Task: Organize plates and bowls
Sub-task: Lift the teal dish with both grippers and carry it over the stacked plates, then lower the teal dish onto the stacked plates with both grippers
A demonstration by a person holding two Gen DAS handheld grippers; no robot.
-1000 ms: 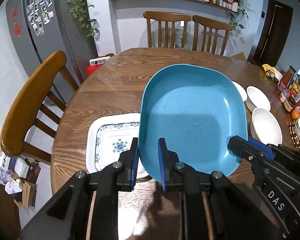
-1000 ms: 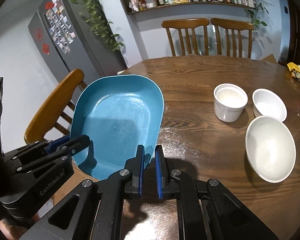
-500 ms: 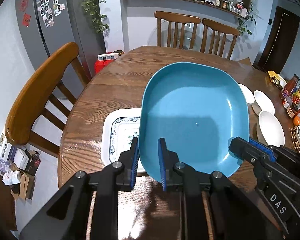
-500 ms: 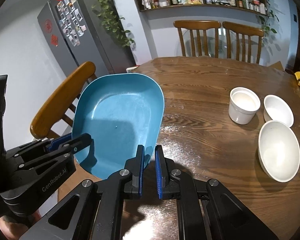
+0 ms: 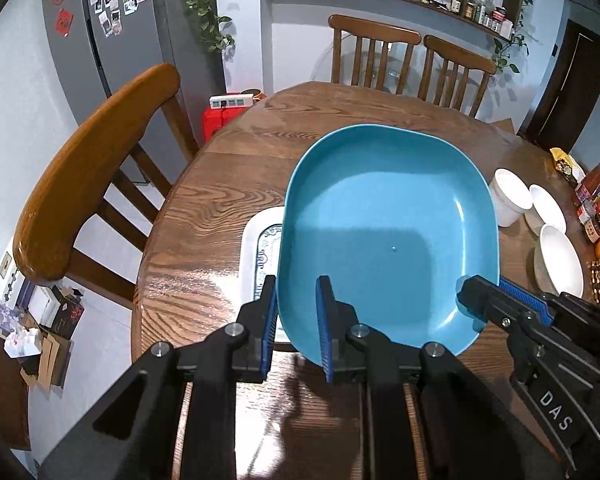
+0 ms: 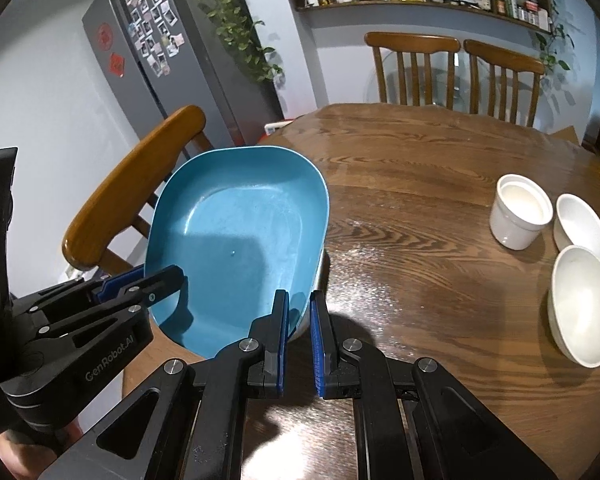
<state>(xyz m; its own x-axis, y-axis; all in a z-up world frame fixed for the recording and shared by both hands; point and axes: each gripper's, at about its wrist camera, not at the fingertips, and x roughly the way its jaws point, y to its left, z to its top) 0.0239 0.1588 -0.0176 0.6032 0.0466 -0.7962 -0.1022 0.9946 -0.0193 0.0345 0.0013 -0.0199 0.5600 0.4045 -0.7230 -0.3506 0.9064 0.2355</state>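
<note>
Holding the blue plate (image 5: pixel 388 232) by its near rim, I am gripping it with the left gripper (image 5: pixel 298 312) and the right gripper (image 6: pixel 299 320), both clamped on its edge, hovering partly over the patterned white plate (image 5: pixel 260 240). I am judging the stacking unfinished: the cup (image 6: pixel 518 216) and two white bowls (image 6: pixel 584 304) are sitting unsorted on the table (image 6: pixel 420 168).

The plate (image 5: pixel 388 236) is hanging above the near edge of the table (image 5: pixel 228 208), partly over a patterned tray (image 5: pixel 260 248) that is lying on the table beneath its left side. Both grippers are gripping the plate's near rim — the left gripper (image 5: pixel 296 320) at the left corner, the right gripper (image 6: pixel 298 320) at the right. To the plate's right, a cup (image 6: pixel 520 216) and two bowls (image 6: pixel 580 304) are sitting on the table. Chairs (image 5: pixel 412 60) are standing behind the table, and one is standing at its left.
</note>
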